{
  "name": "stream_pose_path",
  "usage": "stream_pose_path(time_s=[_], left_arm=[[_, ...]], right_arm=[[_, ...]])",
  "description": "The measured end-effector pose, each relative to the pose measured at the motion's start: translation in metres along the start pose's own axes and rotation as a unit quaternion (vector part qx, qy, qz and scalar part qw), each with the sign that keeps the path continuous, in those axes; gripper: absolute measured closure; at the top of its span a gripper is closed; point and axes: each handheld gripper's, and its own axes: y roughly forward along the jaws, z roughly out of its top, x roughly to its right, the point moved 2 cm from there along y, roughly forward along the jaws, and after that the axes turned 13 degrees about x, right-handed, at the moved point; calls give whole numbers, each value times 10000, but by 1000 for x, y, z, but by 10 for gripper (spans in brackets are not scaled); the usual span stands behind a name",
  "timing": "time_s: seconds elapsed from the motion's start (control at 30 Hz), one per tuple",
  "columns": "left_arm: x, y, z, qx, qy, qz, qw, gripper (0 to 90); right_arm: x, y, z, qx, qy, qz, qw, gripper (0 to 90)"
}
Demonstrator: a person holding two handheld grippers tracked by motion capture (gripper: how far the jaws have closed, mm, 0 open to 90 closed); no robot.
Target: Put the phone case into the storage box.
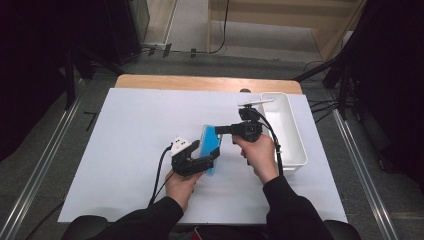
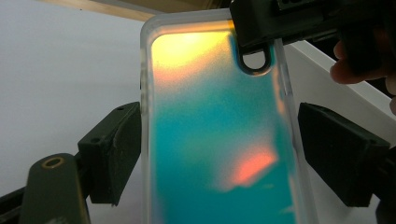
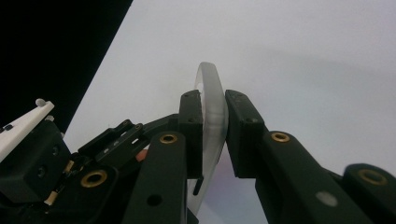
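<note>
An iridescent teal and orange phone case with a clear rim is held just above the white table cover between both hands. My left gripper spans the case's width near its lower end. In the left gripper view both pads touch the long sides of the case. My right gripper comes in from the right and is shut on the case's upper edge. In the right gripper view its two pads pinch the clear rim edge-on. The right gripper covers the camera cutout corner in the left gripper view.
A white rectangular bin stands at the right side of the table, close behind my right hand. A white sheet covers the tabletop, with the wooden edge showing at the far side. Dark stands and rails flank the table.
</note>
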Motion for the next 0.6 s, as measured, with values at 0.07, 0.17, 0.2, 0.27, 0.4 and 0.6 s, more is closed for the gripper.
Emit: stream_pose_path(time_s=[0.07, 0.17, 0.2, 0.27, 0.4, 0.6], left_arm=[[0, 0, 0, 1, 26, 10, 10000, 158], [0, 1, -1, -45, 50, 33, 10000, 158], [0, 1, -1, -52, 57, 23, 10000, 158], [0, 1, -1, -31, 60, 26, 10000, 157], [0, 1, 0, -21, 115, 11, 9999, 157], [0, 1, 1, -66, 141, -1, 9999, 156]], right_arm=[[0, 0, 0, -2, 52, 3, 10000, 761], [0, 1, 0, -33, 23, 44, 10000, 765], [0, 1, 0, -31, 15, 33, 10000, 765], [0, 1, 0, -57, 92, 21, 9999, 768], [-1, -1, 1, -28, 79, 47, 10000, 770], [-1, -1, 1, -59, 90, 44, 9999, 773]])
